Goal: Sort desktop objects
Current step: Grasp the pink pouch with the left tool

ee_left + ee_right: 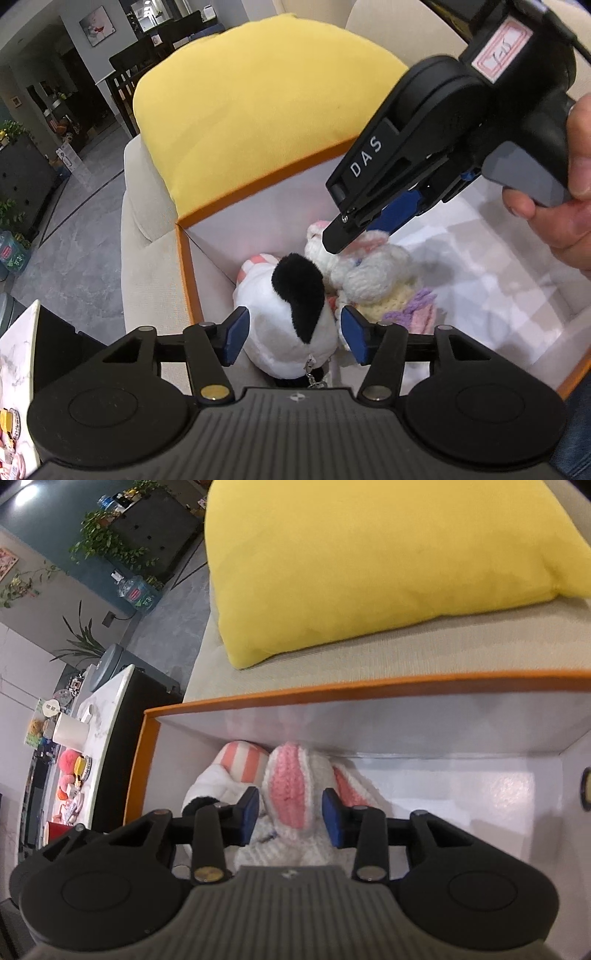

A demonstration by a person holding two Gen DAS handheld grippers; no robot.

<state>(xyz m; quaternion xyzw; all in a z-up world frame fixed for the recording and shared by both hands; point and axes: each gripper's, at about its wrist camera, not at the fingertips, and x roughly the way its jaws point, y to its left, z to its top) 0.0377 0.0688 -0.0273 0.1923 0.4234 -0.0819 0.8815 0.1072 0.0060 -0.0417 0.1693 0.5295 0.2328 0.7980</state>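
An orange-rimmed white box sits on a beige sofa. In its near-left corner lie a white plush with a black ear and a crocheted white rabbit. My left gripper is open, its blue pads on either side of the white plush. My right gripper is open around the rabbit's pink ear; the left wrist view shows the right gripper just above the rabbit's head. The plush's striped ear shows beside the rabbit.
A yellow cushion lies on the sofa behind the box. A marble-topped table with a white cup and small toys stands to the left. The box floor on the right is bare.
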